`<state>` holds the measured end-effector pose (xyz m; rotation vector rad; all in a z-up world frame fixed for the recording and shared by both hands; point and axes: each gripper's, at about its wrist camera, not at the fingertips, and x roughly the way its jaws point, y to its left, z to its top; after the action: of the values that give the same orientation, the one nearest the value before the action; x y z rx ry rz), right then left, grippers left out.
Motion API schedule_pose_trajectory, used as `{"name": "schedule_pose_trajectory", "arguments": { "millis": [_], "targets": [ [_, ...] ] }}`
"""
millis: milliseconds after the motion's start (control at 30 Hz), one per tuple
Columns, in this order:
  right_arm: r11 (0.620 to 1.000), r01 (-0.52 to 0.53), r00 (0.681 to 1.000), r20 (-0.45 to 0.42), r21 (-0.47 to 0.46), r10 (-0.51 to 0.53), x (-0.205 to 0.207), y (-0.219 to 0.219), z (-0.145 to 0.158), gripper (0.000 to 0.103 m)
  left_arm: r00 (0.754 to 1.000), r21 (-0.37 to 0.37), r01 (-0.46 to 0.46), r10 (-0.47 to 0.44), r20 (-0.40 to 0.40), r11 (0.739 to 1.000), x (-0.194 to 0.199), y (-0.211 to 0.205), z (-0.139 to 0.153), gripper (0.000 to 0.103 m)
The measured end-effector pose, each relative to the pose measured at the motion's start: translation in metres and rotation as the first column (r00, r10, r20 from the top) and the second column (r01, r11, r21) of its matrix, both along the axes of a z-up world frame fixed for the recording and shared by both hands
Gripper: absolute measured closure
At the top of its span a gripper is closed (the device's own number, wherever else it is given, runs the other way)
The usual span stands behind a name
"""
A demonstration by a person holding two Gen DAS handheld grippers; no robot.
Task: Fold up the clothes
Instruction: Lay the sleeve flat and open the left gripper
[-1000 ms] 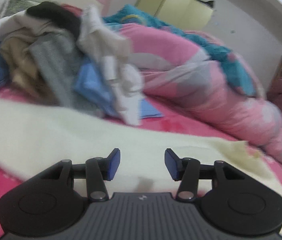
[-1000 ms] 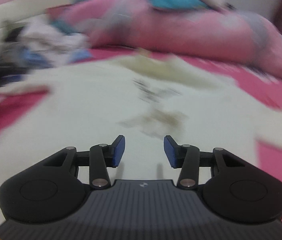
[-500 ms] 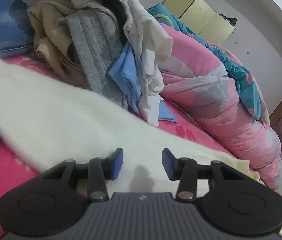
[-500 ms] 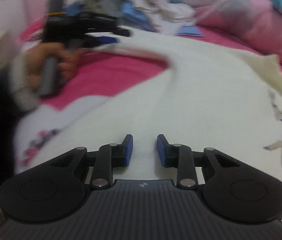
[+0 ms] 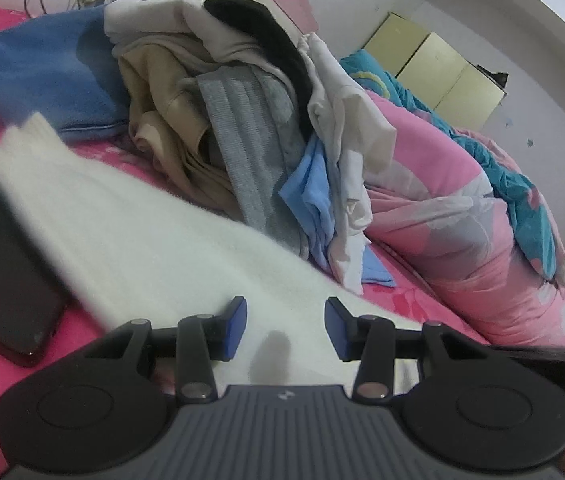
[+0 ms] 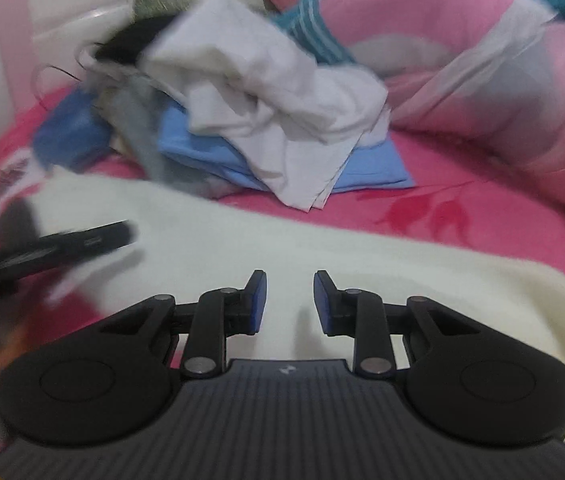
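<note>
Left tongs (image 5: 285, 328), right tongs (image 6: 289, 302): jaws parted, empty, over cream fuzzy knit sweater (image 5: 154, 236) spread flat on pink bed (image 6: 462, 200), unfolded. Beyond sweater: jumbled clothes pile (image 5: 242, 120), all awaiting folding.

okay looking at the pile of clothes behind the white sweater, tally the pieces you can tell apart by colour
Blue: 2, a dark fleece and a light shirt
Beige: 1
Grey: 1
Black: 1
White: 1
Total: 6
</note>
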<state>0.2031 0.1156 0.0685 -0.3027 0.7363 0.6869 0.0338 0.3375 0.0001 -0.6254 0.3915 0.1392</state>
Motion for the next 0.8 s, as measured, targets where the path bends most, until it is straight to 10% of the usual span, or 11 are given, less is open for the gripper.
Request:
{"name": "schedule_pose_trajectory", "arguments": {
  "millis": [100,267,433,700,800],
  "targets": [
    [0.996,0.080,0.997,0.017,-0.050,-0.079,0.035,0.019,-0.036,0.077,1.000,0.003,0.007,-0.007,0.000,1.000,-0.001,0.000,0.001,0.058],
    [0.988,0.156,0.987,-0.033,0.009,-0.156,0.045,0.020,-0.012,0.075,1.000,-0.025,0.005,-0.004,0.022,1.000,-0.015,0.006,0.005,0.055],
    [0.991,-0.116,0.981,-0.147,0.061,0.124,0.021,0.042,-0.003,0.075,0.999,-0.061,-0.007,0.009,0.031,0.998,-0.022,0.014,0.004,0.055],
    [0.997,-0.035,0.999,-0.029,-0.065,0.033,0.040,0.096,-0.020,0.073,1.000,-0.127,0.013,-0.011,0.017,0.992,-0.025,0.023,-0.007,0.055],
    [0.985,-0.167,0.982,-0.084,0.048,0.170,0.021,0.092,0.005,0.074,0.999,-0.170,-0.011,0.017,0.030,0.985,-0.030,0.030,-0.009,0.056]
  ]
}}
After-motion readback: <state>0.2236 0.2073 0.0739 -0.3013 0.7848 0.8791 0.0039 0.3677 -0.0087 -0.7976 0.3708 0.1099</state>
